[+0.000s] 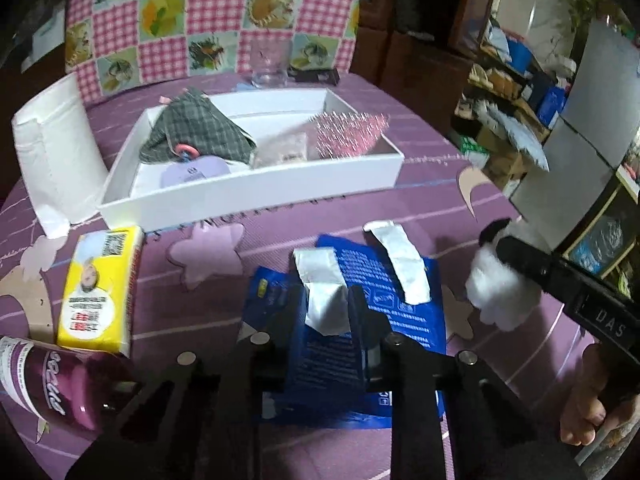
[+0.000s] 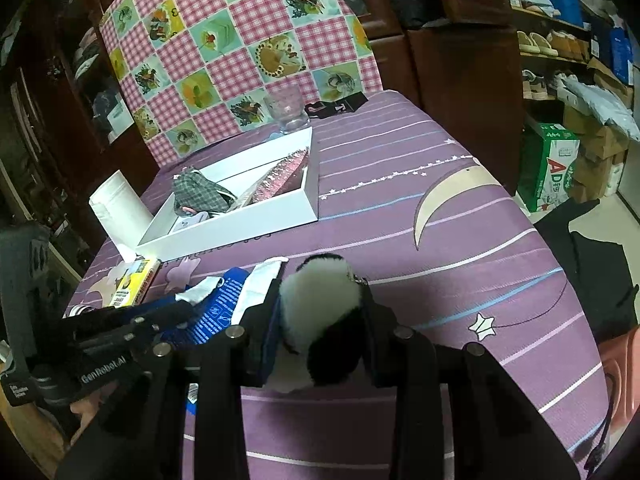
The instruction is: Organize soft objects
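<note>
**Soft items: blue pack pinched, panda plush held**

Blue foil pack [image 1: 352, 280] with two white adhesive strips lies flat on the purple star-and-moon tablecloth [image 1: 280, 216], right under my left gripper [image 1: 326, 312]. Its jaws are narrowed onto the nearer white strip [image 1: 324, 296], and the pads look pressed against it, with the pack's edge lifting a little there.

My right gripper [image 2: 320, 316] is clamped on a fluffy black-and-white panda plush [image 2: 316, 312], which sits between its fingers just above the cloth (the left wrist view shows the same plush [image 1: 496, 280] at the tip of the black finger, beside the pack).

Further back I see the white rectangular cardboard tray [image 1: 256, 188], which holds a grey checked cloth bundle [image 1: 200, 132], a lilac pouch [image 1: 192, 170] and a pink sequinned piece [image 1: 348, 132]. Left of the tray stands a white paper roll [image 1: 56, 152]; a yellow tissue packet [image 1: 100, 288] lies near the pack, and a clear glass [image 1: 270, 62] stands behind the tray.
</note>
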Action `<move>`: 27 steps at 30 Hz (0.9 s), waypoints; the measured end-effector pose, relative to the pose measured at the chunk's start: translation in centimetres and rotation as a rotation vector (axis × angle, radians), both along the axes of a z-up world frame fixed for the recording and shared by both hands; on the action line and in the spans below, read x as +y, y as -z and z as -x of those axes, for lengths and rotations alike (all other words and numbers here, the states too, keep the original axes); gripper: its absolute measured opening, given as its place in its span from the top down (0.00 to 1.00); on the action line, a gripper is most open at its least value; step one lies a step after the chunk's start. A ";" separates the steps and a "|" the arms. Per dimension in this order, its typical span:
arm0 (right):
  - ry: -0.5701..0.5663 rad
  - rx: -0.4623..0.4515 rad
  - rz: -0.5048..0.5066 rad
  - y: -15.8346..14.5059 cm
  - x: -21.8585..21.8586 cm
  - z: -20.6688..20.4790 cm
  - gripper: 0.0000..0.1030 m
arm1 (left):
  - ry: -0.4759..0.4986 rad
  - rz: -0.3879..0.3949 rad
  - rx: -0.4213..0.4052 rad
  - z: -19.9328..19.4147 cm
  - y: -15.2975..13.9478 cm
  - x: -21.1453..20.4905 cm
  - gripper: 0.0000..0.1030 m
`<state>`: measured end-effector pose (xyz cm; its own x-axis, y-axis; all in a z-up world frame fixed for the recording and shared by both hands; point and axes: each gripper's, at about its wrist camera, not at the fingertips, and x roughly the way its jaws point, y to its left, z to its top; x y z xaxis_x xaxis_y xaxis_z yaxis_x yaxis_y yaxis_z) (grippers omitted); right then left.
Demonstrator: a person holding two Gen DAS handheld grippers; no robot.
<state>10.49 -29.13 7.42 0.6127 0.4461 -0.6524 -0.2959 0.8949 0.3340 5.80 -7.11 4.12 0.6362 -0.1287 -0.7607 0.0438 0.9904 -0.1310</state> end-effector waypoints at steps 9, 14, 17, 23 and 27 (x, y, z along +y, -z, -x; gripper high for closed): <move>-0.021 -0.030 -0.016 -0.5 0.3 0.4 0.65 | -0.036 0.062 -0.082 0.8 -1.5 1.8 0.94; -0.027 -0.048 -0.049 -1.4 0.6 0.1 0.65 | -0.055 0.081 -0.103 0.7 -2.0 2.5 0.94; -0.025 -0.040 -0.059 -1.4 0.7 -0.2 0.65 | -0.063 0.092 -0.084 0.6 -1.7 3.0 0.94; -0.020 -0.010 -0.071 -0.7 0.5 -0.4 0.65 | -0.043 0.049 -0.060 -0.4 -1.5 2.5 0.53; -0.017 -0.016 -0.050 -0.6 0.7 -0.3 0.65 | -0.075 0.026 -0.028 -2.4 -1.6 2.7 0.36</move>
<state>10.83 -28.44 8.01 0.6152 0.4882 -0.6190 -0.3166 0.8721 0.3731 8.16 -4.37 5.74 0.6659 -0.0995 -0.7394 -0.0262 0.9873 -0.1564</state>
